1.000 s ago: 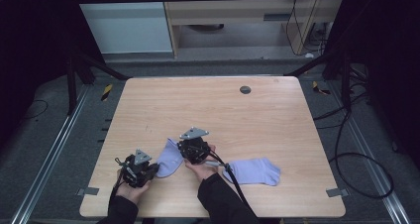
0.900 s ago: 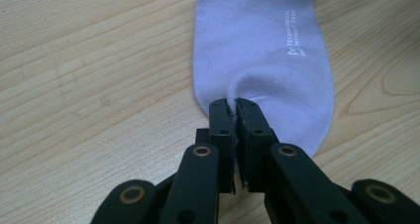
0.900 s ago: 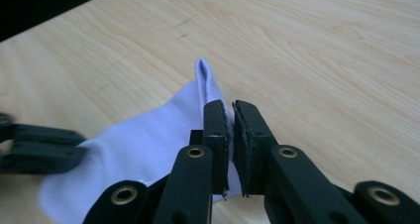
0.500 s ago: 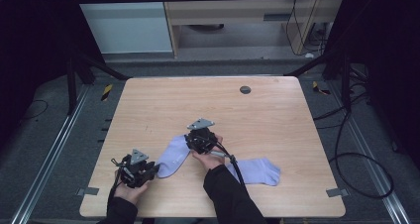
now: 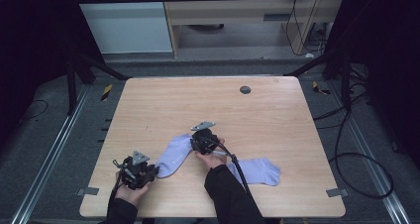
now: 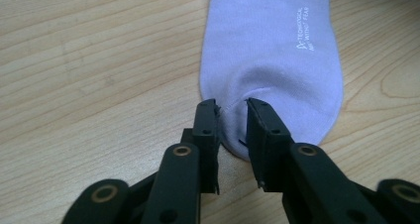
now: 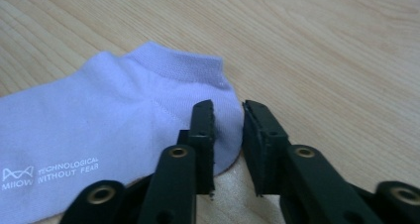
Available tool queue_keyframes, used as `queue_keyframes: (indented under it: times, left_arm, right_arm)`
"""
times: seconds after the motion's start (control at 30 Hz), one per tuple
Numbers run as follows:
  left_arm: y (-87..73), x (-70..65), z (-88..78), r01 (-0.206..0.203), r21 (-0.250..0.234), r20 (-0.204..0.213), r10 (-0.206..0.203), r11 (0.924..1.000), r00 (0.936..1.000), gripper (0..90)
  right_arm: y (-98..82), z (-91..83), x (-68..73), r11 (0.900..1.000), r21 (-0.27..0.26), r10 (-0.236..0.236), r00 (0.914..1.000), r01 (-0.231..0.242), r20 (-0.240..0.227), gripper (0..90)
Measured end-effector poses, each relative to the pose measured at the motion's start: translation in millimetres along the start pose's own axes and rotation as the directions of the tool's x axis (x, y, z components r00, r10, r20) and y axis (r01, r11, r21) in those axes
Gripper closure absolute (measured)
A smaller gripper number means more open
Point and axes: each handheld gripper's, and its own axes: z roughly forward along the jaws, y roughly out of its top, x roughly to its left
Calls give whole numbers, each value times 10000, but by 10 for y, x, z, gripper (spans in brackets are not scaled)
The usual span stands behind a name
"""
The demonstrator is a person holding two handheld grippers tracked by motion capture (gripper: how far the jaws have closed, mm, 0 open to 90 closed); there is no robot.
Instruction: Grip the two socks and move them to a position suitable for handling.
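Sock (image 5: 173,156), lavender, is lying flat on the wooden table (image 5: 277,115) near the person's edge, running diagonally from lower left to upper right in the high view. White lettering is showing on its fabric in both gripper views.

Left gripper (image 5: 148,173) is sitting at the sock's lower-left end, held in the left hand (image 5: 130,192). In the left gripper view (image 6: 232,110) its jaws are standing a narrow gap apart over the rounded end of the sock. A strip of fabric is lying between the fingertips (image 6: 208,116), but the pads are not pressing on it. The jaws have just been closing a little after opening.

Right gripper (image 5: 195,140) is sitting at the sock's upper-right end, held in the right hand (image 5: 212,157). In the right gripper view (image 7: 227,110) its jaws are likewise standing slightly apart. The left jaw is lying over the heel fabric just below the ribbed cuff, and the right jaw is over bare table beside the sock's edge. Nothing is clamped. These jaws too have just been closing slightly after opening.

Second sock (image 5: 260,170), same colour, is lying flat to the right of the right forearm (image 5: 228,194), apart from the first sock. The right gripper's cable (image 5: 237,167) is trailing across it.

A dark round grommet (image 5: 244,89) is sitting in the table near its far edge.
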Motion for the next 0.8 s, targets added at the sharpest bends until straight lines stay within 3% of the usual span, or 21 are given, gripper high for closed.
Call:
queue_keyframes:
  times: [0.13,0.3,0.53,0.8]
  left_arm:
    - [15,0,11,-57,54,94,56,10000,9999,826]
    - [35,14,-6,-34,-65,189,35,10000,9998,864]
    - [133,164,-47,4,-531,-376,-24,9986,9993,864]
    - [151,208,75,-528,-75,-572,523,9986,9970,859]
  right_arm:
    - [-16,10,-2,9999,45,151,9997,-150,-185,877]
    - [3,-75,20,9998,-97,147,9996,-149,-222,885]
    - [-74,-377,98,9977,-664,62,9982,-102,-599,882]
    - [-378,-560,232,9988,-332,322,9958,-351,-853,879]
